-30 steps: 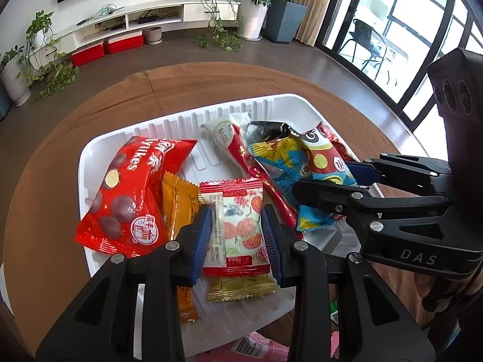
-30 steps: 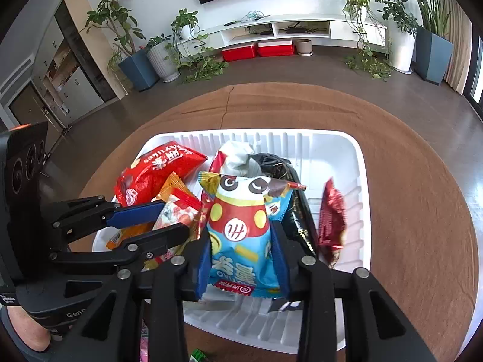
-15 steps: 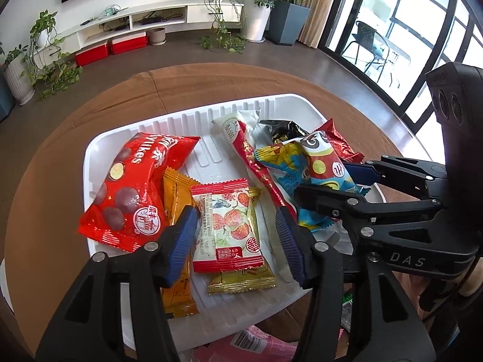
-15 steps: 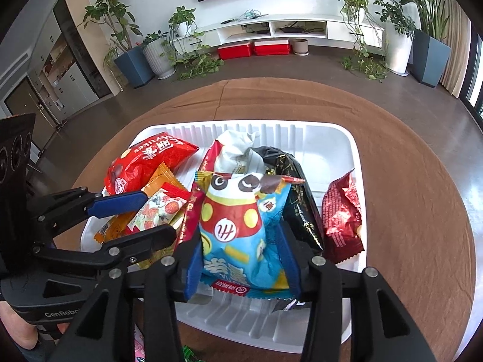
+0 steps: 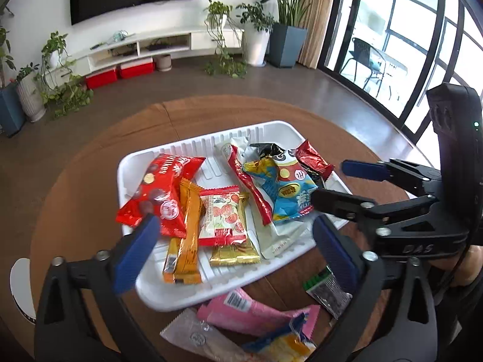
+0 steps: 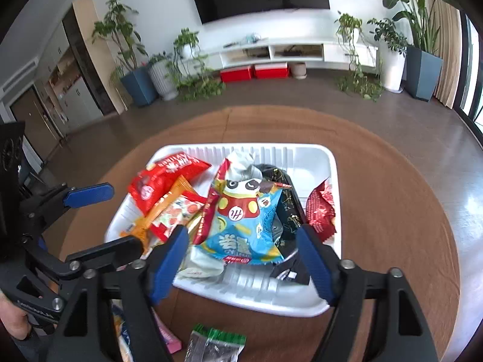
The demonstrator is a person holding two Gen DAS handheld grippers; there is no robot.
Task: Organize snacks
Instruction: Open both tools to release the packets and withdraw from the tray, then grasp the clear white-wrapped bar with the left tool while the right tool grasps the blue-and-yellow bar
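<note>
A white ribbed tray (image 5: 142, 166) (image 6: 305, 157) on the round brown table holds several snack packs: a red chocolate bag (image 5: 160, 187), an orange bar (image 5: 188, 229), a strawberry candy pack (image 5: 222, 220), a blue cartoon bag (image 5: 286, 190) (image 6: 244, 220), a dark red pack (image 6: 321, 211). My left gripper (image 5: 235, 250) is open and empty above the tray's near edge. My right gripper (image 6: 241, 259) is open and empty over the blue bag's near end; it also shows in the left wrist view (image 5: 338, 181).
Loose packs lie on the table in front of the tray: a pink pack (image 5: 256, 313), a white one (image 5: 199, 338), a blue-yellow one (image 5: 280, 344) and a green-topped silver sachet (image 5: 327, 291) (image 6: 214, 344). A white disc (image 5: 19, 286) sits at the table's left edge.
Both grippers opened wide, let go of the strawberry pack and the blue bag into the tray, and drew back and up toward the near edge.
</note>
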